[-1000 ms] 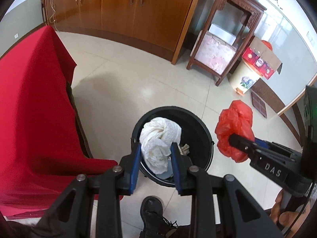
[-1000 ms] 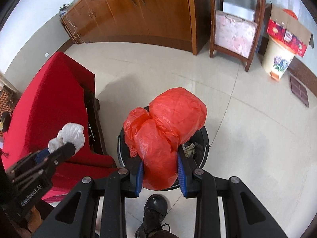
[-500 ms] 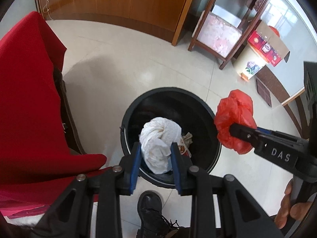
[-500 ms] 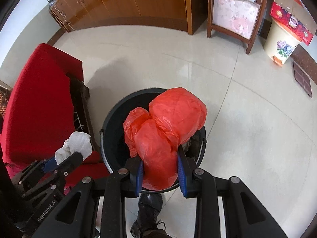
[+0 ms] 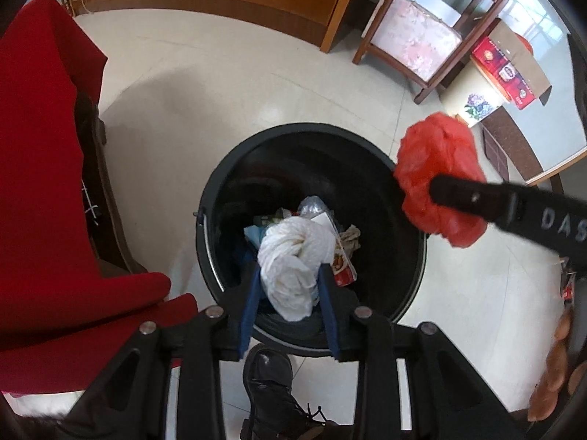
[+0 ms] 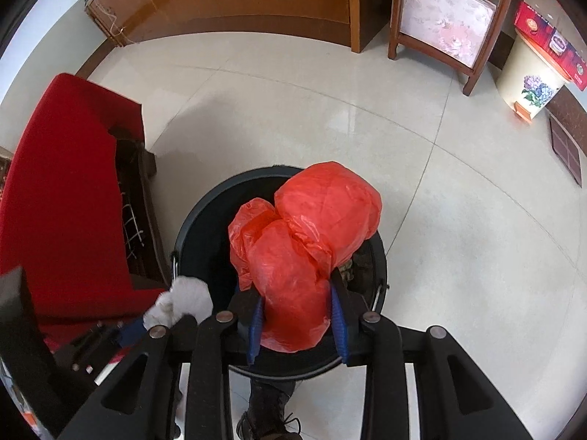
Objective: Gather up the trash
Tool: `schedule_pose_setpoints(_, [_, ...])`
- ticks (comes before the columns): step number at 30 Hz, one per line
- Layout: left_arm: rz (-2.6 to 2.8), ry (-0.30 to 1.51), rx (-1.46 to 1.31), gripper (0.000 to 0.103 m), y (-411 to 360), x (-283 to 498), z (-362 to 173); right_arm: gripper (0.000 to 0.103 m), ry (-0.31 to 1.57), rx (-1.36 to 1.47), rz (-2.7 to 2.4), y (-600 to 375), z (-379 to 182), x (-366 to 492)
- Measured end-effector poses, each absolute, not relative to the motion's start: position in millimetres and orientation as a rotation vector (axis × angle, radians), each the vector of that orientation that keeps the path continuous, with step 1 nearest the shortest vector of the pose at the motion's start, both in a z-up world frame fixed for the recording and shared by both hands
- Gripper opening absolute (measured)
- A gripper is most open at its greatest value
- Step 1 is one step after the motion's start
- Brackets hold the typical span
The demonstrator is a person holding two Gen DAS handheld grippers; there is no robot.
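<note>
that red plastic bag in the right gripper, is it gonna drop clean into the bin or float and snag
The red plastic bag looks puffed and crinkly, so probably light and floppy, likely to drift. It bulges past the right gripper, so film may cling to the pads. It hangs over the black bin, so it should land inside.

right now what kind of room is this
Probably a home living room: a red-covered sofa, a long wooden cabinet along the wall, a carved chair, and a black trash bin on tiled floor.
</note>
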State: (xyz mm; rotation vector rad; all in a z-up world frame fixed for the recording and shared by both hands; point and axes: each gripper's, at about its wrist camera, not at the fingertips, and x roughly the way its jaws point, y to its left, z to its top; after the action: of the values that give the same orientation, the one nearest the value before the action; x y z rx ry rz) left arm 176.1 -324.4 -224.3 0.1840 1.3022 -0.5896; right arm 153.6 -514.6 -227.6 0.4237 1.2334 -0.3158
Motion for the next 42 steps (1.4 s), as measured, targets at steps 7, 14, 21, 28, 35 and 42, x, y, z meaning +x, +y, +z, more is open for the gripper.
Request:
schedule_pose_setpoints(7, [-0.583,1.339,0.182,0.051,-330.4,180.1,-236.7,0.062,1.237,0.44,-0.332,-520.2,-231.5,164.0])
schedule_pose_setpoints(14, [-0.586,1.326,0.171,0.058,-329.3,174.6,-233.6,0.062,1.181,0.469,-0.371,-526.7,-222.7,162.5])
schedule_pose_setpoints(21, [-0.575,1.224,0.177,0.058,-319.7,167.7,-204.3,0.062,1.163,0.449,-0.388,-523.6,-214.6,159.2])
schedule_pose_setpoints(28, [-0.519,1.086,0.13,0.059,-281.9,154.3,-141.4,0.062,1.223,0.496,-0.309,-509.1,-219.1,153.5])
schedule_pose_setpoints(35, [-0.391,0.919,0.085,0.076,-206.1,127.0,-72.9,0.065,1.139,0.35,-0.179,-433.4,-175.2,129.6])
schedule_pose_setpoints(42, [-0.222,0.793,0.037,0.086,-122.1,89.4,-28.5,0.079,0.95,0.189,-0.067,-339.3,-94.4,77.3])
